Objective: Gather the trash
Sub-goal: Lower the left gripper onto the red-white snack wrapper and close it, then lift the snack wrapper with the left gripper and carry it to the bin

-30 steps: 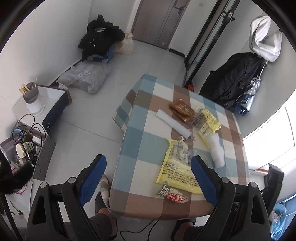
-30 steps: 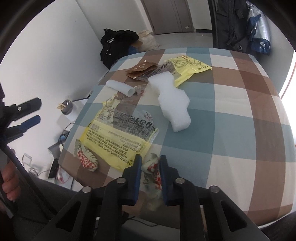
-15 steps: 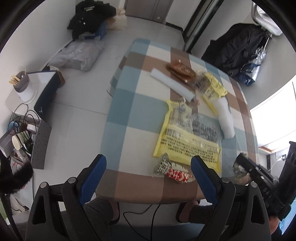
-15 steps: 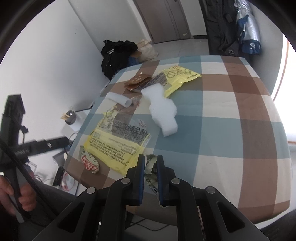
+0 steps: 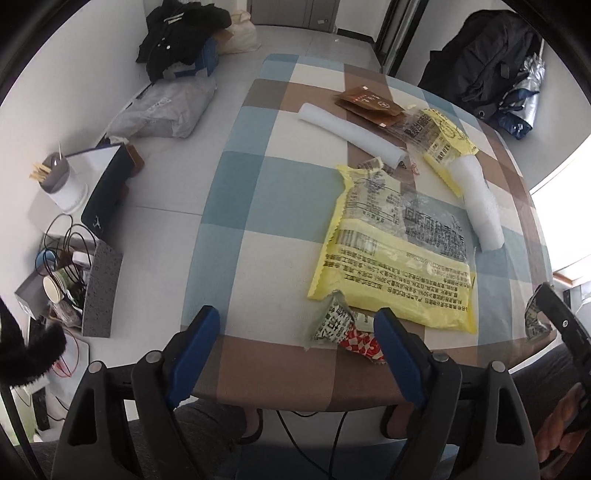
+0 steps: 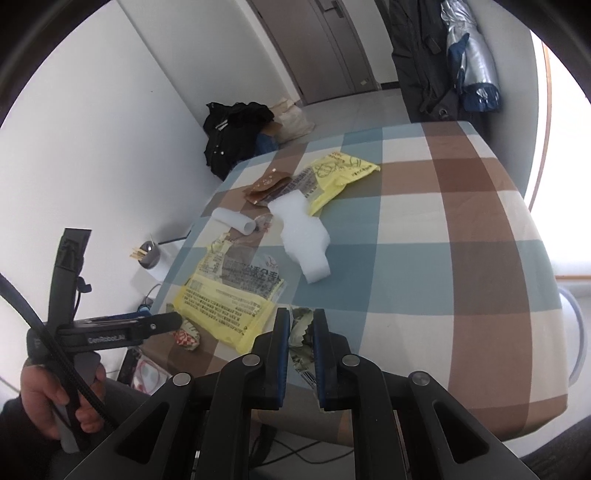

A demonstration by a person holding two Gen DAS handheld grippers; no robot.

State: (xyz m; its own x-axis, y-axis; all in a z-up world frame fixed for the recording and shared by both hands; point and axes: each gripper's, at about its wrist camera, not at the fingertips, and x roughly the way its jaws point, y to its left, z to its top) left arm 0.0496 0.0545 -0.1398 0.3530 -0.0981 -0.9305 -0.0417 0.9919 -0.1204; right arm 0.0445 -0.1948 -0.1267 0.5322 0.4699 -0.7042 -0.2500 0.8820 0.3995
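Note:
My right gripper (image 6: pixel 301 328) is shut on a crumpled green-white wrapper (image 6: pixel 300 338) and holds it over the table's near edge; it also shows in the left wrist view (image 5: pixel 533 321). My left gripper (image 5: pixel 295 332) is open, low over the near edge, with a red-and-white crumpled wrapper (image 5: pixel 347 330) between its fingers. A large yellow bag (image 5: pixel 395 254) lies behind it. Farther off lie a white foam block (image 5: pixel 480 199), a white roll (image 5: pixel 351 133), a brown packet (image 5: pixel 369 101) and a smaller yellow bag (image 5: pixel 439 136).
The checked tablecloth (image 5: pixel 258 206) covers the table. On the floor to the left are a grey bag (image 5: pixel 166 107), black clothes (image 5: pixel 181 33), a cup with sticks (image 5: pixel 55 177) and cables. Dark coats (image 5: pixel 487 55) hang at the far right.
My left gripper has come down and forward to the table's near edge, now around the red-and-white wrapper. My right gripper has lifted back with the green-white wrapper.

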